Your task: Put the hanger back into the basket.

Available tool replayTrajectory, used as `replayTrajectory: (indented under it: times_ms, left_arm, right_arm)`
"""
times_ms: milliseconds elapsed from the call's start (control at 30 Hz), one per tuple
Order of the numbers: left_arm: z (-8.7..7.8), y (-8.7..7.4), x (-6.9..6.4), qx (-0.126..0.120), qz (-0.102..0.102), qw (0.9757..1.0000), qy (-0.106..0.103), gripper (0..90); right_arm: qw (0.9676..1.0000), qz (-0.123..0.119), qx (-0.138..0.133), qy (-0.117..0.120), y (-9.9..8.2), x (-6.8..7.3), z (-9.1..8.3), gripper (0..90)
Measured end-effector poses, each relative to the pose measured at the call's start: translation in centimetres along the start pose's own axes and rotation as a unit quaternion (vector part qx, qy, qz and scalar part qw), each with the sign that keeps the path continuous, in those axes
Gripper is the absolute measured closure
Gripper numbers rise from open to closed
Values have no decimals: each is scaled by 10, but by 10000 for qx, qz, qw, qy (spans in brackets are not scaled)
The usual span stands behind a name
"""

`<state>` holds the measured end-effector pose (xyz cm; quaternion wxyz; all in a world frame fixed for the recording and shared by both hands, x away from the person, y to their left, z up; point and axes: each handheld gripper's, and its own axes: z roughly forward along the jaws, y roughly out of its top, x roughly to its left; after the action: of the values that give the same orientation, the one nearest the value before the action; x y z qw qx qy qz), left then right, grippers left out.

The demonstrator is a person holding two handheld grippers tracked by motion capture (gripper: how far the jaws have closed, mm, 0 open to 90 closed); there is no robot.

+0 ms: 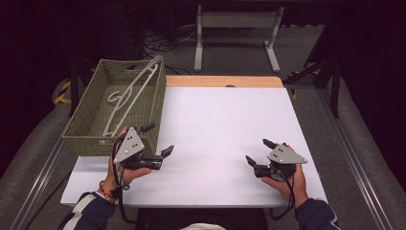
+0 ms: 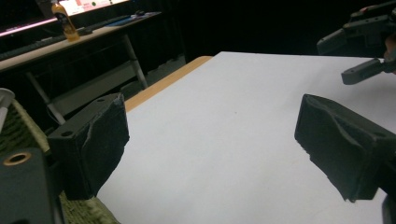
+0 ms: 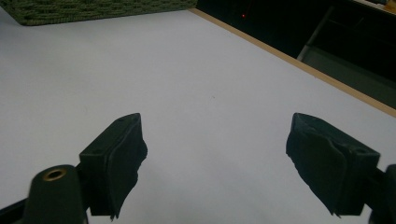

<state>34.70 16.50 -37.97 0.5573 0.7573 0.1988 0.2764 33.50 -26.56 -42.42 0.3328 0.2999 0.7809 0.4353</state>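
With both sets of jaws spread wide, neither gripper has hold of anything. In the left gripper view the two black pads (image 2: 95,140) stand far apart with bare white tabletop between them; same in the right gripper view, pads (image 3: 119,158) wide, nothing between, nothing touched.

Landmark: the woven green basket (image 1: 84,122), sitting on the table's far-left corner and overhanging its left edge.

- Left gripper (image 1: 158,139): just beside the basket's near-right corner, jaws aimed toward the table's middle. One jaw sits close to the basket's right wall; cannot tell if it touches. Left hand (image 1: 125,168) wraps the body, grey three-cornered plate on top, cable trailing down past the wrist.
- Right gripper (image 1: 257,152): well apart from the basket, across the table near the front right, jaws pointing back toward the basket side. Right hand (image 1: 287,179) grips it from below, grey plate on top.
- White plastic hanger (image 1: 131,93): inside the basket, lying diagonally, one end propped up over the far-right rim, hook near the basket's middle.
- White table (image 1: 225,124): bare between the grippers, wooden strip along the far edge beyond the basket.

Labels: a yellow bottle (image 2: 65,21) stands on a desk in the dark background of the left gripper view; its label is too small to read. No other writing legible.
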Motion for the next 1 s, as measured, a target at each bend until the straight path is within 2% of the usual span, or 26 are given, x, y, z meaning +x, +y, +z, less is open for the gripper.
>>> replayTrajectory:
  times_ms: [133,233,367,467,533,733,767,800,900,1000]
  left_arm:
    - [2,-6,-6,23,-41,10000,-41,95]
    - [6,-17,-13,157,-55,9998,-129,95]
    - [6,-30,-18,281,74,9996,-52,111]
    - [5,-40,-20,486,142,9987,-46,104]
    - [3,-47,-18,540,-16,9985,-98,103]
    - [-4,-68,-13,818,-71,9966,21,85]
    - [-5,-71,-10,883,-176,9959,10,85]
    - [-6,-74,-8,879,-285,9957,37,85]
    - [-9,-76,-5,872,-407,9953,87,79]
    - [-9,-76,-4,840,-439,9954,105,79]
  right_arm:
    - [10000,28,-39,7,1,1,0,192]
    - [10000,22,-43,32,1,2,0,192]
    - [9999,-14,-64,102,1,6,1,184]
    - [9998,-26,-111,137,1,8,0,180]
    - [9999,-32,-113,120,0,9,-2,179]
    - [9999,-69,-112,111,-1,11,-1,170]
    - [9998,-63,-108,123,-1,11,-1,169]
    - [9999,-51,-98,129,-2,11,0,168]
    - [9999,-55,-71,143,-3,12,0,162]
    - [9999,-66,-58,147,-3,12,0,158]
